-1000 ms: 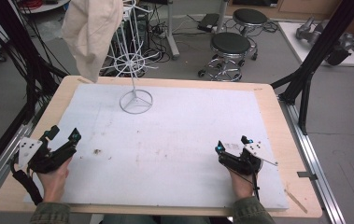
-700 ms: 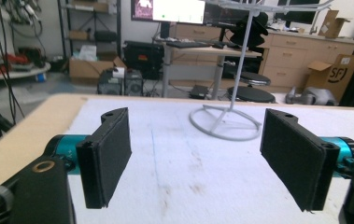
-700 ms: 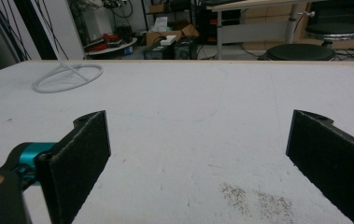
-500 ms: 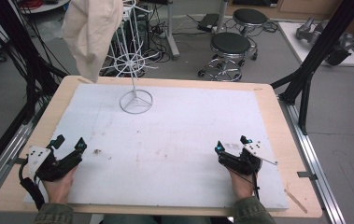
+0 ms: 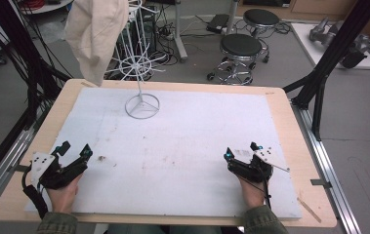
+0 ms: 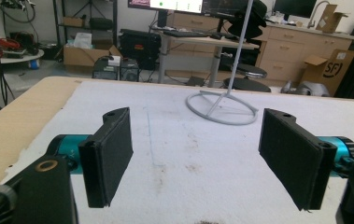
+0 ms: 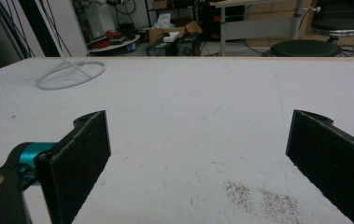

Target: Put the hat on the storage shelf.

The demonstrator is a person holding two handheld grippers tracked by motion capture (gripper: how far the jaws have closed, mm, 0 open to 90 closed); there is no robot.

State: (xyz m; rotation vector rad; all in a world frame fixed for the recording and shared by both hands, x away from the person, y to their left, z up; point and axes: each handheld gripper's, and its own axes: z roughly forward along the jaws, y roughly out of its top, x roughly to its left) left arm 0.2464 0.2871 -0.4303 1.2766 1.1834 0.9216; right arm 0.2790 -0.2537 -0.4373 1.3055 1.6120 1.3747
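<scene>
Down at the near edge of the surface [image 5: 182,146], both claws sit low and apart from each other. Left claw [image 5: 73,149] rests near the left side, jaws spread wide with nothing between them; its own view looks across the white mat toward the wire stand's ring base [image 6: 222,106], well ahead and slightly right. Right claw [image 5: 241,152] lies near the right side, jaws released too, bare mat between them in the right gripper view. Far side of the surface, the white wire stand [image 5: 142,105] rises upright, and a cream cloth [image 5: 94,34] hangs from its top, draping to the left, well apart from both claws
</scene>
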